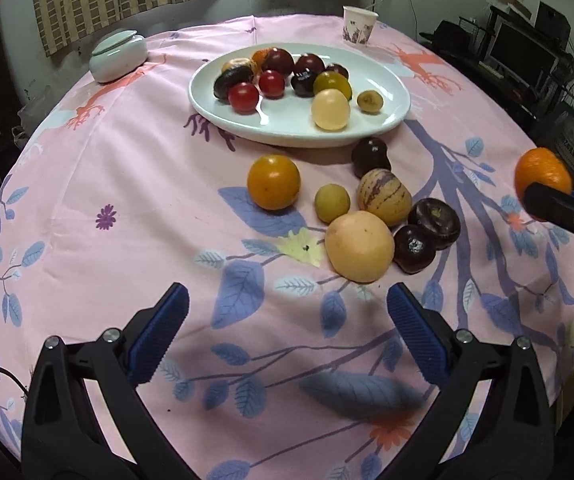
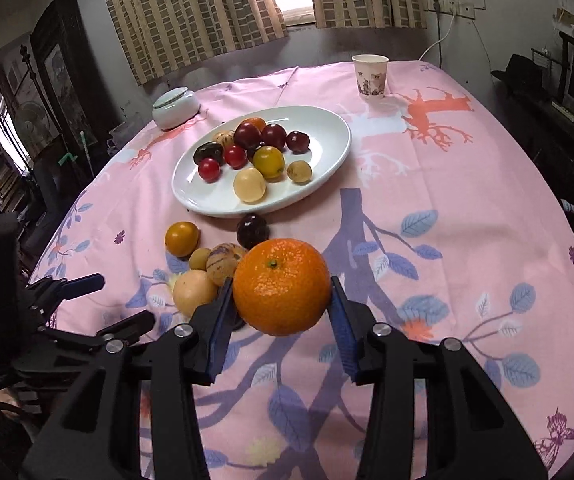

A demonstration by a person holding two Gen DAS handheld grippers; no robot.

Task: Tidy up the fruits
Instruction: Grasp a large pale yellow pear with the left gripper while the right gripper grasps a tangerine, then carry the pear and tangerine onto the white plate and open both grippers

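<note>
My right gripper (image 2: 282, 294) is shut on an orange (image 2: 282, 286) and holds it above the pink tablecloth; it shows at the right edge of the left wrist view (image 1: 543, 182). My left gripper (image 1: 287, 312) is open and empty, low over the cloth in front of a loose fruit cluster: a pale yellow fruit (image 1: 359, 246), a striped melon (image 1: 383, 196), a yellow-orange tomato (image 1: 273, 182), dark purple fruits (image 1: 433, 222). A white oval plate (image 1: 287, 128) behind them holds several fruits; it also shows in the right wrist view (image 2: 327, 160).
A paper cup (image 1: 359, 26) stands at the far right of the table. A pale green lidded jar (image 1: 117, 56) stands at the far left. Curtains and a wall lie behind the table. A desk with monitors (image 1: 527, 52) is to the right.
</note>
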